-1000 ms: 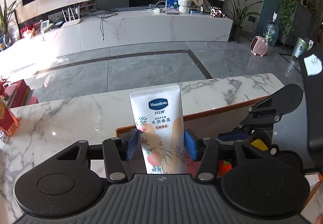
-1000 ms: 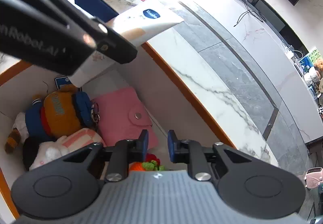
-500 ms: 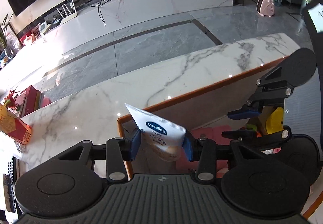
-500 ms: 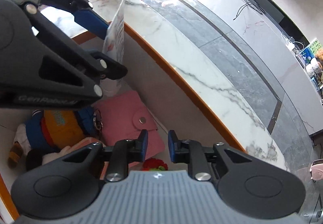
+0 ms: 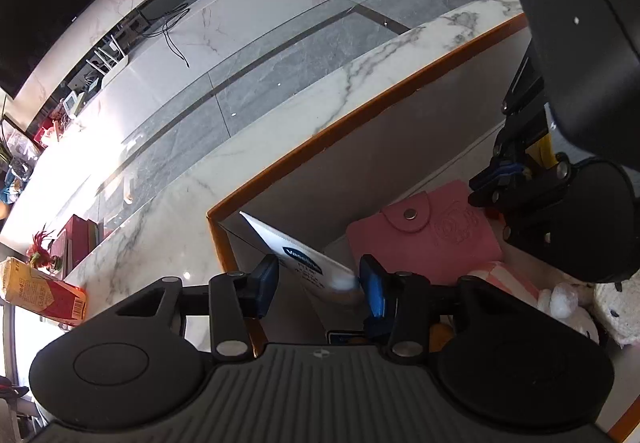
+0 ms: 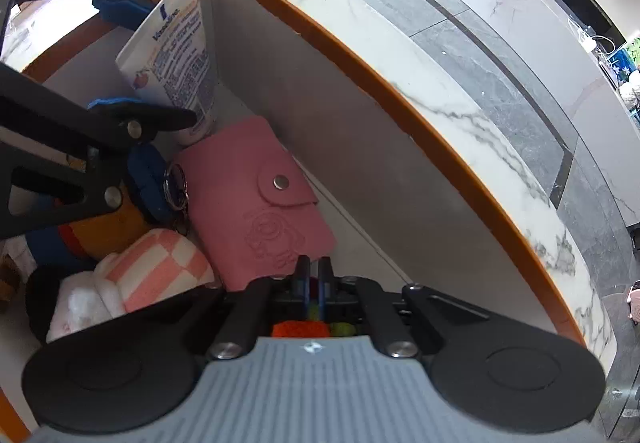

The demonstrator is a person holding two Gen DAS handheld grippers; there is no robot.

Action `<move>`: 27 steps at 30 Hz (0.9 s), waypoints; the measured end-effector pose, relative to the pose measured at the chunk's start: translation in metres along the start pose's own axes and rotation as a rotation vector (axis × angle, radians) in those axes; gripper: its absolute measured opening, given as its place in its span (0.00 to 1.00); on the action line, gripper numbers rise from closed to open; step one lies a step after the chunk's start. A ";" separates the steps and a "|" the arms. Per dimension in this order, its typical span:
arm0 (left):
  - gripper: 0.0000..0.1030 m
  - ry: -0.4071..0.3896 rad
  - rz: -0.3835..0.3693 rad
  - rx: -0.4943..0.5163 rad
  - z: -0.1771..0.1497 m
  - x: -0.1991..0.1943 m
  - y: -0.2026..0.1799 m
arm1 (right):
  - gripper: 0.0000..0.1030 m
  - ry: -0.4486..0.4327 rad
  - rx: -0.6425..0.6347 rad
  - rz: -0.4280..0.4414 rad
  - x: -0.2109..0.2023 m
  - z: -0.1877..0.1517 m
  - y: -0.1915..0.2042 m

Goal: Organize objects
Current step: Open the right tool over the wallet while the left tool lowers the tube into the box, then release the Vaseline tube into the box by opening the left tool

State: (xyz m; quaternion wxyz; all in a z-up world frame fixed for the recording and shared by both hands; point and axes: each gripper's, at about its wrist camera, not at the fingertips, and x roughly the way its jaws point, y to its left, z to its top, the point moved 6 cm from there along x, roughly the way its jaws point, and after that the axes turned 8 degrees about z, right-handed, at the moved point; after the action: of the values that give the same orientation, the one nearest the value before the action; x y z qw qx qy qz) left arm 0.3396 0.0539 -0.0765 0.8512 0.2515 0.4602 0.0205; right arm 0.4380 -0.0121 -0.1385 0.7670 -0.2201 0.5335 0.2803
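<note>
A white Vaseline tube (image 5: pixel 308 267) stands tilted in the far corner of the orange-rimmed box (image 5: pixel 320 135), cap end down. My left gripper (image 5: pixel 318 283) has its blue pads on either side of the tube; the jaws look slightly parted and the grip is unclear. The tube also shows in the right wrist view (image 6: pixel 176 55) beside the left gripper's fingers (image 6: pixel 120 7). My right gripper (image 6: pixel 314 279) is shut low in the box, over a small red and green thing, next to a pink snap wallet (image 6: pixel 260 203).
The box holds an orange and blue plush keychain (image 6: pixel 100 219), a pink checked cloth (image 6: pixel 156 267) and a white fluffy thing (image 5: pixel 568 303). The box stands on a marble counter (image 5: pixel 280 107). A red carton (image 5: pixel 40 295) lies at the left.
My left gripper has lowered the tube from above the counter into the box's corner. My right gripper has closed its jaws and moved lower in the box.
</note>
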 end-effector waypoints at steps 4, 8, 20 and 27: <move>0.53 -0.009 -0.045 -0.036 0.000 -0.005 0.006 | 0.02 -0.029 -0.013 0.003 0.005 0.002 0.012; 0.64 -0.047 -0.054 -0.106 0.006 -0.019 0.016 | 0.02 -0.038 -0.020 -0.039 -0.006 0.004 0.013; 0.67 -0.185 -0.037 -0.278 -0.035 -0.124 0.042 | 0.05 -0.305 0.145 -0.068 -0.110 -0.024 0.027; 0.67 -0.253 -0.067 -0.355 -0.047 -0.172 0.048 | 0.05 -0.448 0.236 -0.034 -0.182 -0.050 0.060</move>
State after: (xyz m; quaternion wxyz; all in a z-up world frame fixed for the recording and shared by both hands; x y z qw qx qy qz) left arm 0.2129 0.0693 0.0568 0.9333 0.0832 0.3469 0.0412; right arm 0.3137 -0.0350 0.0137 0.8910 -0.0706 0.3756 0.2451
